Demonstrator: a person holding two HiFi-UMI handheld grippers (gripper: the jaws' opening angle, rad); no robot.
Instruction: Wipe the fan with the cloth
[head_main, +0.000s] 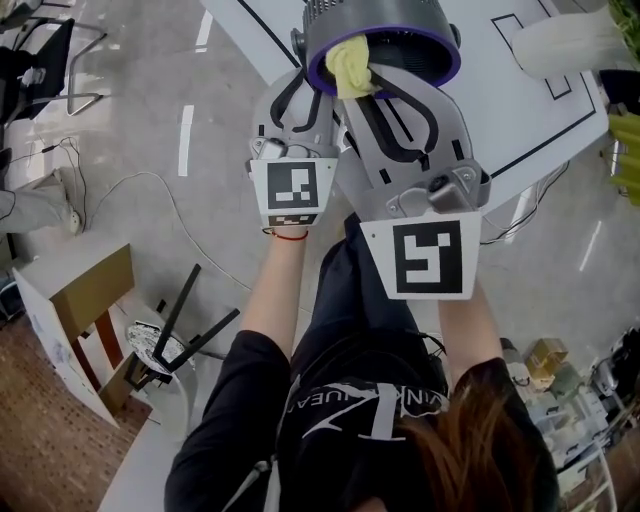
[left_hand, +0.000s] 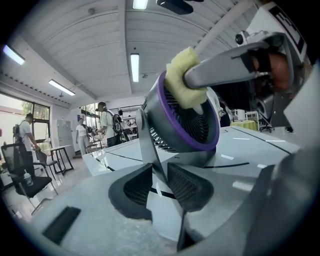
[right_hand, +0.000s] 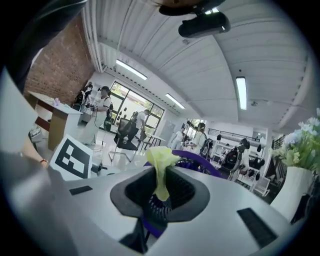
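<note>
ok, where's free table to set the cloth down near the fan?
Bare table right of the fan, up to the white vase. Left of the fan, only a thin strip before the table edge. Crowded at the fan's near side: left gripper on its stand, right gripper pressing the cloth to the rim.
</note>
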